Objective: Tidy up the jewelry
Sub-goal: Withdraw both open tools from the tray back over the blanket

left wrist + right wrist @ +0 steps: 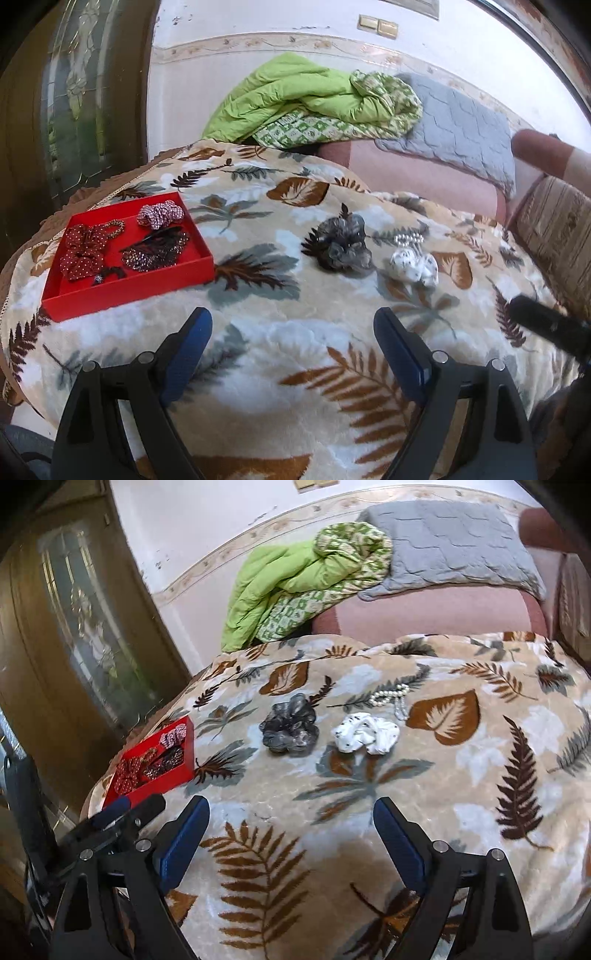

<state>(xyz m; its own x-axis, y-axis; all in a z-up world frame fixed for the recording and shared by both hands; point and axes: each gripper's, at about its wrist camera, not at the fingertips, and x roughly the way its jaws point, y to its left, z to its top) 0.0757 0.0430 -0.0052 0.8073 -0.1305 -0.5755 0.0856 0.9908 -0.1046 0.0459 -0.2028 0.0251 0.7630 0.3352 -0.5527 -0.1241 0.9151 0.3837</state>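
Note:
A red tray (pixel 125 291) (pixel 186 753) lies on the leaf-print blanket at the left, holding red dotted scrunchies (pixel 83 251), a pink-white scrunchie (pixel 160 214) and a dark sequinned piece (pixel 155 251). Loose on the blanket are a grey scrunchie (pixel 341 245) (pixel 290 725), a white spotted scrunchie (pixel 413 267) (pixel 365 734) and a pearl string (pixel 406 240) (pixel 391 698). My left gripper (pixel 293 332) is open, empty, short of the grey scrunchie. My right gripper (pixel 291 819) is open, empty, below both scrunchies. The left gripper's tip (pixel 122 812) shows beside the tray.
The leaf-print blanket (pixel 295 369) (pixel 461 782) covers a rounded bed surface. Behind it lie a green quilt (pixel 295 99) (pixel 288 583), a grey pillow (pixel 458 122) (pixel 450 542) and a pink couch (pixel 424 173). A glass-panelled wooden door (pixel 74 627) stands at the left.

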